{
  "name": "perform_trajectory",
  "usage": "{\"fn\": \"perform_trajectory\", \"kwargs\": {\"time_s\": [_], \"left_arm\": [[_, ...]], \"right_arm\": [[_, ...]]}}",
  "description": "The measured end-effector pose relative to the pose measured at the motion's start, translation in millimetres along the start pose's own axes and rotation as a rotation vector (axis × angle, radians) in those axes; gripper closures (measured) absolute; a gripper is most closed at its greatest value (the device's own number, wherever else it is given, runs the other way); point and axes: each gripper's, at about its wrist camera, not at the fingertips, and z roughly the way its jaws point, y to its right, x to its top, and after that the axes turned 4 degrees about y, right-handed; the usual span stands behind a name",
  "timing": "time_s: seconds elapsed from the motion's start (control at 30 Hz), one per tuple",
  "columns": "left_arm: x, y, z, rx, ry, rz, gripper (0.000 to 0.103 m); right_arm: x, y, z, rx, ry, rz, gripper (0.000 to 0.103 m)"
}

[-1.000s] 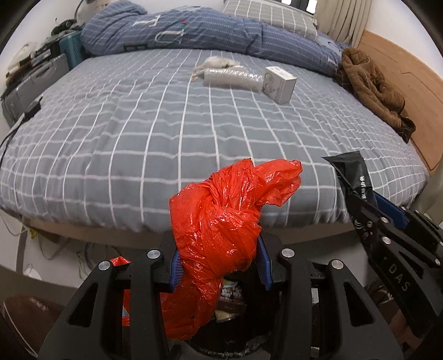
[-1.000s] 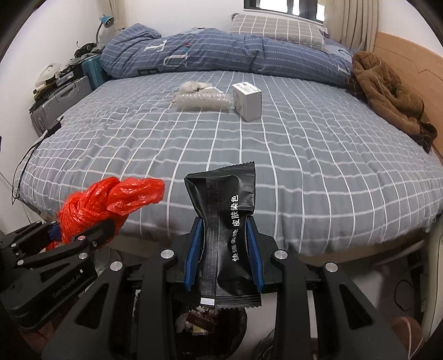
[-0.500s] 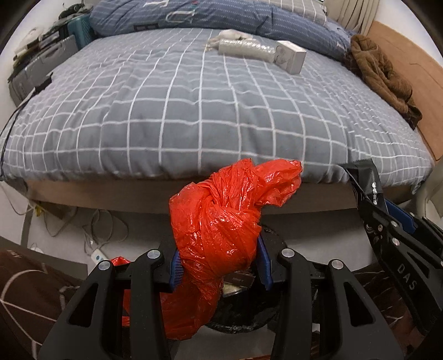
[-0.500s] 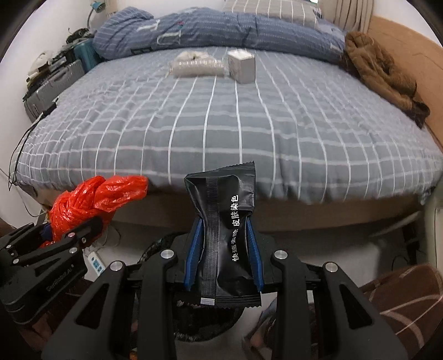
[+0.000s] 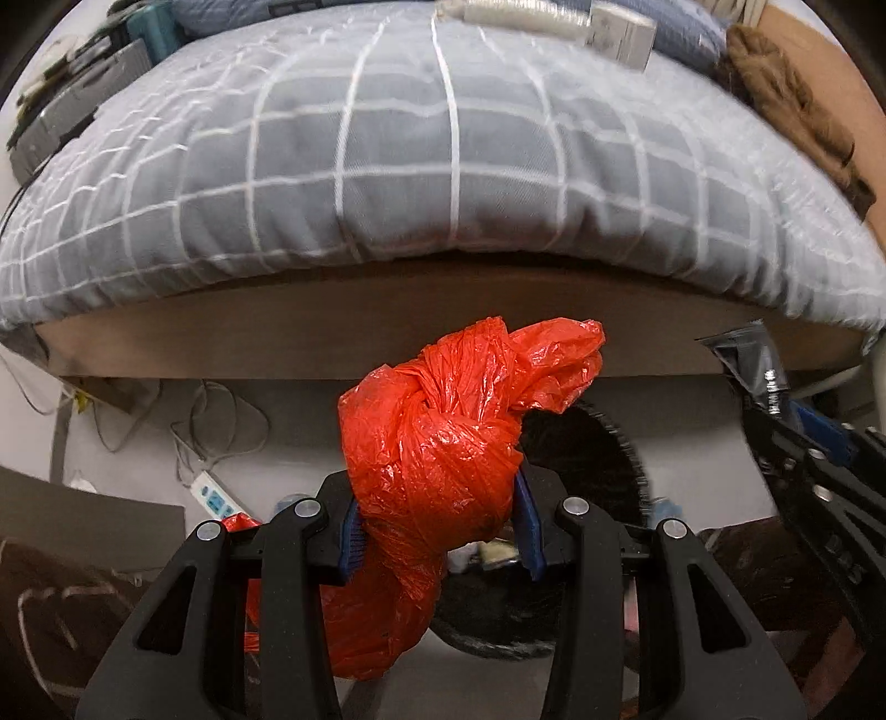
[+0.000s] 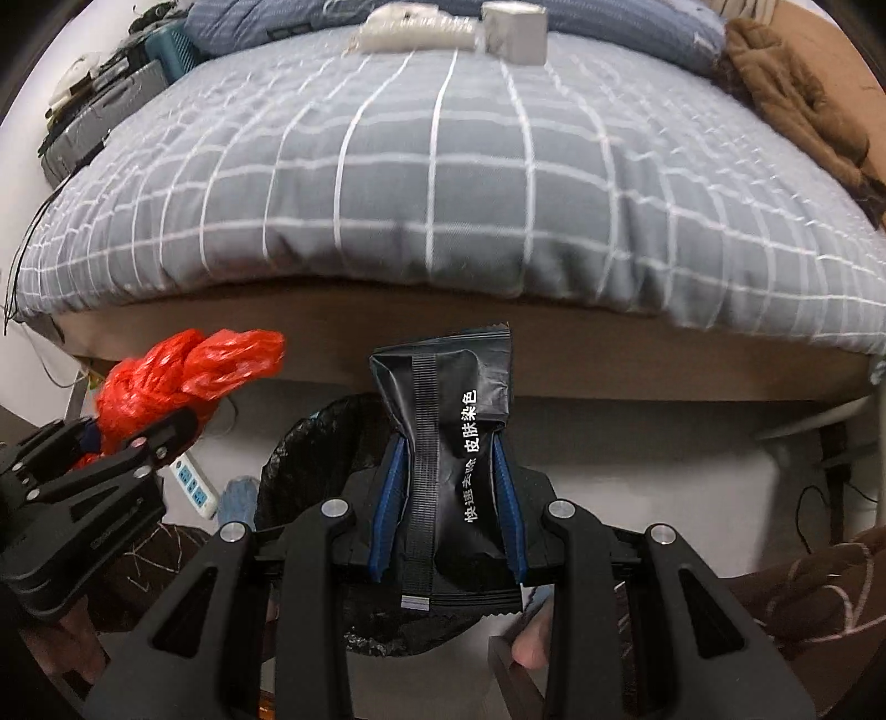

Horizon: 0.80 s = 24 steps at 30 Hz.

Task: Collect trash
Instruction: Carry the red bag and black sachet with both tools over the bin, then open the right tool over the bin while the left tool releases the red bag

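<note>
Left tongs (image 5: 437, 534) pinch a knotted red bag (image 5: 443, 465) directly above the black-lined bin (image 5: 587, 454), whose mouth lies just beyond and below. Right tongs (image 6: 446, 512) pinch an upright black packet (image 6: 448, 437); bin (image 6: 310, 448) opens below, slightly left.

I see a red bag (image 5: 437, 471): thin crinkled plastic, glossy, knotted. Black sachet (image 6: 448, 443): matt foil-like film, creased, crimped edges, white print. Both grippers, left (image 5: 440, 531) and right (image 6: 446, 515): matt black plastic frames, ribbed blue pads (image 6: 387, 498), shiny metal screw heads. Bin liner (image 6: 310, 443): thin black plastic, wrinkled, slight sheen. Bed cover (image 6: 443, 183): soft woven cloth, grey with white check, matt. Bed frame (image 5: 277, 343): smooth brown wood look. Brown garment (image 6: 792, 88): fuzzy fleece. Box (image 6: 515, 30) on bed: smooth white card. Power strip (image 5: 216, 495): white plastic
</note>
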Motion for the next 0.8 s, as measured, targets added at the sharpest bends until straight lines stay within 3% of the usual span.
{"fn": "perform_trajectory", "kwargs": {"time_s": [0.13, 0.43, 0.53, 0.7, 0.8], "left_arm": [[-1.7, 2.7, 29.4, -0.003, -0.051, 0.004, 0.061], [-8.1, -14.0, 50.4, 0.008, -0.087, -0.04, 0.061], [-12.4, -20.6, 49.6, 0.017, -0.094, -0.056, 0.061], [-16.5, -33.2, 58.0, 0.028, -0.128, -0.082, 0.061], [-16.6, -31.3, 59.5, 0.022, -0.134, -0.078, 0.061]], "right_arm": [[-3.2, -5.0, 22.6, 0.011, -0.041, -0.015, 0.073], [-9.0, -16.2, 51.4, 0.007, -0.092, -0.051, 0.068], [-10.1, -22.4, 54.5, 0.012, -0.095, -0.059, 0.06], [-9.5, -30.2, 54.7, -0.01, -0.081, -0.083, 0.034], [-12.1, -27.6, 57.5, -0.02, -0.088, -0.081, 0.026]]}}
